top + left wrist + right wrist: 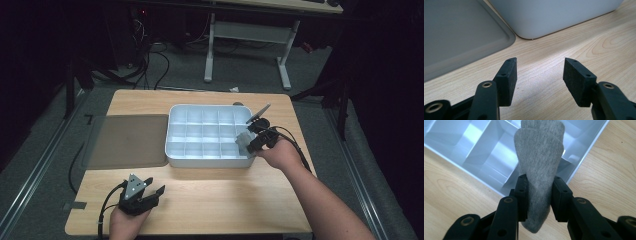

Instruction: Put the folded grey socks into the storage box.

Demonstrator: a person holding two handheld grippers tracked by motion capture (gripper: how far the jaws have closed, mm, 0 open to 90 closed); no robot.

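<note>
The grey sock is what we are carrying, rolled into a bundle and clamped between the two black jaws of our right gripper, whose pads press into its sides. Starting with the biggest thing, the wooden surface carries a white compartment tray at its centre, with a flat grey lid lying just beside the tray on its left. In the right gripper view the sock's long axis runs straight ahead along the jaws, its far end hanging over the tray's corner compartments while its near end sticks out behind the pads. From the high view, we judge that the bundle sits above the tray's near right corner, so the coming move is a short lowering into a cell there. Our right hand is the nearer one by far. Our left gripper rests well apart at the surface's near left edge, jaws spread with nothing between them.
</note>
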